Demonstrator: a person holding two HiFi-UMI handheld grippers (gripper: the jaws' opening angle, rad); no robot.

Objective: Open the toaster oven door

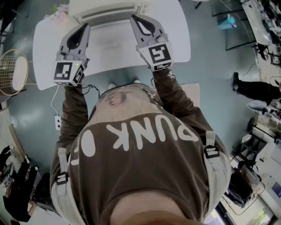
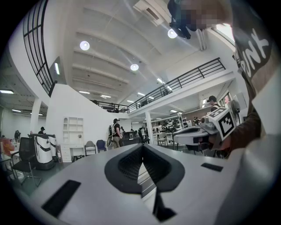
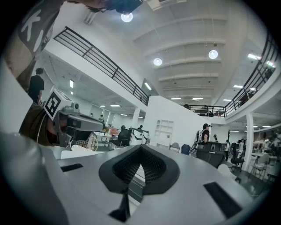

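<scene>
A white boxy appliance with a slatted top, apparently the toaster oven [image 1: 109,9], stands at the far edge of the white table [image 1: 46,48]; its door is not visible. My left gripper [image 1: 83,27] is shut and empty, raised over the table just left of the oven. My right gripper [image 1: 134,18] is shut and empty too, its tips close to the oven's right part. Both gripper views are tilted up at a big hall, so the oven is out of them. The left gripper [image 2: 141,147] and the right gripper [image 3: 140,148] each show pads meeting at the tips.
A badminton racket [image 1: 13,72] lies left of the table. Pink flowers [image 1: 59,11] sit at its far left corner. A power strip [image 1: 58,122] lies on the floor under the near edge. A person's legs [image 1: 254,90] stand at the right.
</scene>
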